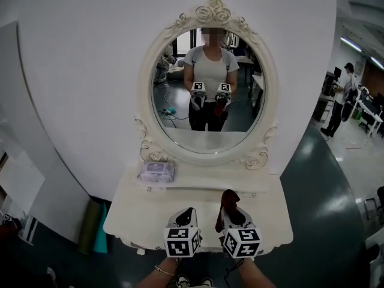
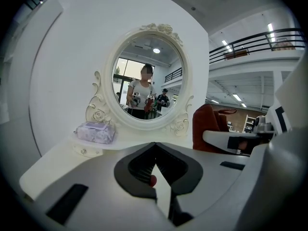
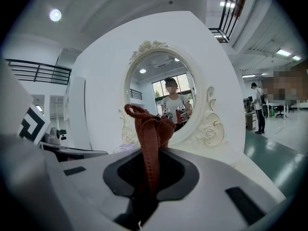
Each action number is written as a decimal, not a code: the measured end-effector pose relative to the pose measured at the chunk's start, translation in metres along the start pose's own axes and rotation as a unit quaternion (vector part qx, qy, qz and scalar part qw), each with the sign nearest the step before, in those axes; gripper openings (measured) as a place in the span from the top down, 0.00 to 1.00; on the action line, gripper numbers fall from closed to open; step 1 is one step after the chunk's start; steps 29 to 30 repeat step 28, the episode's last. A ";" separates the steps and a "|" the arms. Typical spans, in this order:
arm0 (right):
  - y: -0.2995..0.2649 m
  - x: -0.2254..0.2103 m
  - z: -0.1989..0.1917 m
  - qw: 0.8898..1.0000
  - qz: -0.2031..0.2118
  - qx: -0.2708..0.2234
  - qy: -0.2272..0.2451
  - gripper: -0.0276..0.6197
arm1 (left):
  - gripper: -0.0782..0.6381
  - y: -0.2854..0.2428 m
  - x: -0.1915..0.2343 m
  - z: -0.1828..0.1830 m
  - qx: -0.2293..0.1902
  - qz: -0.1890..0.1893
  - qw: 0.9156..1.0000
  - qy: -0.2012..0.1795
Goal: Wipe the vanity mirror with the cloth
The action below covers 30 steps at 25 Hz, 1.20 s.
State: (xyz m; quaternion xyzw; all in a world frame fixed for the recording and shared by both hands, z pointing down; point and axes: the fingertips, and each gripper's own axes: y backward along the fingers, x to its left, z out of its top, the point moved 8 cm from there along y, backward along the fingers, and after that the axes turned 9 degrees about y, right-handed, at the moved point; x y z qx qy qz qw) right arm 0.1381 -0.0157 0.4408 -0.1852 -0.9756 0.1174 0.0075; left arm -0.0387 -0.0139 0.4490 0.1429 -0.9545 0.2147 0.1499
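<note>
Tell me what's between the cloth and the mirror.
Head view: only bare vanity top lies between cloth and mirror; the wipes pack sits off left.

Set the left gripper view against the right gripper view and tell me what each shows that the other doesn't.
Only the left gripper view: the left gripper with its jaws together on nothing. Only the right gripper view: the right gripper clamping the red cloth between its jaws, and a bystander standing on the floor at the right. Both: the vanity mirror reflecting the person who holds both grippers, and the cloth.
</note>
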 end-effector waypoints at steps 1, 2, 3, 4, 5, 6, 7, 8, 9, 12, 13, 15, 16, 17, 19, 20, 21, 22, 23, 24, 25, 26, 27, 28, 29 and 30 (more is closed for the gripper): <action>-0.001 0.001 0.001 1.000 -0.001 0.001 0.002 0.86 | 0.89 0.000 0.002 0.002 -0.001 0.000 1.000 0.001; -0.002 0.002 0.003 1.000 -0.001 0.004 0.006 0.86 | 0.89 0.000 0.003 0.003 -0.002 0.000 1.000 0.002; -0.003 0.004 0.003 1.000 -0.001 0.007 0.012 0.86 | 0.89 -0.001 0.005 0.003 -0.002 -0.001 1.000 0.004; -0.004 0.005 0.004 1.000 -0.002 0.011 0.020 0.86 | 0.89 -0.002 0.006 0.003 -0.001 -0.002 1.000 0.006; -0.004 0.007 0.004 1.000 -0.001 0.013 0.027 0.86 | 0.89 -0.002 0.007 0.003 0.001 -0.004 1.000 0.008; -0.005 0.008 0.005 0.999 -0.001 0.014 0.029 0.86 | 0.89 -0.003 0.009 0.003 0.002 -0.005 1.000 0.008; -0.006 0.009 0.006 1.000 0.000 0.014 0.028 0.86 | 0.89 -0.004 0.010 0.004 0.002 -0.005 1.000 0.008; -0.007 0.009 0.006 1.000 -0.001 0.014 0.024 0.86 | 0.89 -0.004 0.010 0.004 0.002 -0.006 1.000 0.008; -0.008 0.009 0.006 1.000 -0.002 0.015 0.022 0.86 | 0.89 -0.005 0.011 0.005 0.002 -0.007 1.000 0.009; -0.009 0.009 0.005 1.000 -0.006 0.019 0.020 0.86 | 0.89 -0.007 0.012 0.006 0.002 -0.011 1.000 0.010; -0.009 0.009 0.005 1.000 -0.007 0.020 0.020 0.86 | 0.89 -0.008 0.012 0.006 0.002 -0.011 1.000 0.010; -0.009 0.010 0.004 1.000 -0.009 0.021 0.020 0.86 | 0.89 -0.008 0.013 0.007 0.002 -0.012 1.000 0.010; -0.010 0.010 0.004 1.000 -0.009 0.022 0.020 0.86 | 0.89 -0.008 0.014 0.007 0.002 -0.012 1.000 0.011; -0.010 0.011 0.004 1.000 -0.009 0.022 0.020 0.86 | 0.89 -0.007 0.015 0.007 0.002 -0.011 1.000 0.011; -0.010 0.012 0.004 1.000 -0.009 0.022 0.020 0.86 | 0.89 -0.006 0.016 0.006 0.003 -0.010 1.000 0.012; -0.010 0.013 0.004 1.000 -0.008 0.022 0.020 0.86 | 0.89 -0.006 0.017 0.005 0.003 -0.010 1.000 0.012; -0.011 0.014 0.003 1.000 -0.007 0.022 0.020 0.86 | 0.89 -0.006 0.018 0.005 0.003 -0.009 1.000 0.012; -0.011 0.015 0.003 1.000 -0.006 0.023 0.021 0.86 | 0.89 -0.005 0.019 0.005 0.003 -0.008 1.000 0.013; -0.011 0.016 0.003 0.999 -0.004 0.024 0.022 0.86 | 0.89 -0.005 0.019 0.005 0.003 -0.006 1.000 0.014; -0.011 0.016 0.002 0.999 -0.003 0.025 0.023 0.86 | 0.89 -0.004 0.020 0.004 0.003 -0.005 1.000 0.015; -0.011 0.016 0.001 0.999 -0.002 0.027 0.023 0.86 | 0.89 -0.003 0.020 0.003 0.002 -0.004 1.000 0.016; -0.011 0.015 0.000 0.999 -0.001 0.028 0.024 0.86 | 0.89 -0.003 0.020 0.002 0.002 -0.003 1.000 0.018; -0.011 0.015 -0.001 0.999 0.000 0.030 0.024 0.86 | 0.89 -0.003 0.019 0.001 0.002 -0.002 1.000 0.019; -0.011 0.014 -0.002 0.999 0.001 0.031 0.025 0.86 | 0.89 -0.003 0.019 0.000 0.001 -0.001 1.000 0.021; -0.011 0.014 -0.002 0.999 0.001 0.031 0.025 0.86 | 0.89 -0.003 0.019 0.000 0.001 -0.001 1.000 0.021; -0.011 0.014 -0.002 0.999 0.001 0.031 0.025 0.86 | 0.89 -0.003 0.019 0.000 0.001 -0.001 1.000 0.021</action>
